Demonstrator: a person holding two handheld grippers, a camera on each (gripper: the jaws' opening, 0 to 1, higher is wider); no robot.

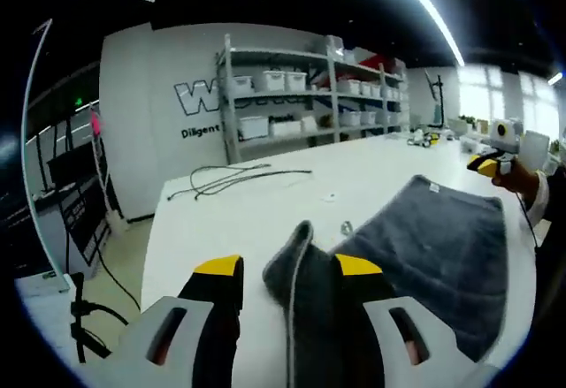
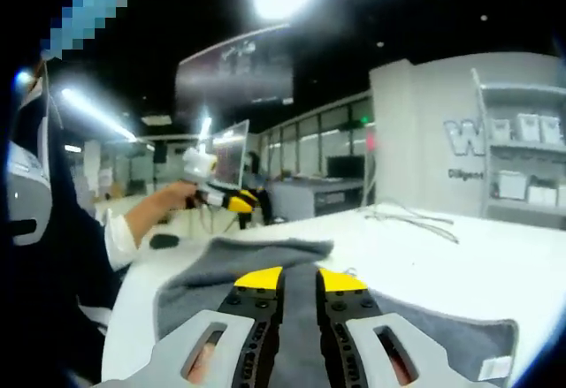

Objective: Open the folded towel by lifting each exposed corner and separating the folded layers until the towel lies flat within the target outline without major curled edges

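While the left gripper pinches the gray towel's raised corner at 6 o'clock and the right gripper nips cloth too, uneven pulling could leave curled edges on the white table.

At the bottom of the left gripper view, the left hand-held gripper has pale grey jaws with dark oval slots, black inner faces and yellow tips. The right hand-held gripper, at the bottom of the right gripper view, looks the same, with screws along its black inner faces. At left there, the person's hand shows a white cuff under a dark sleeve.
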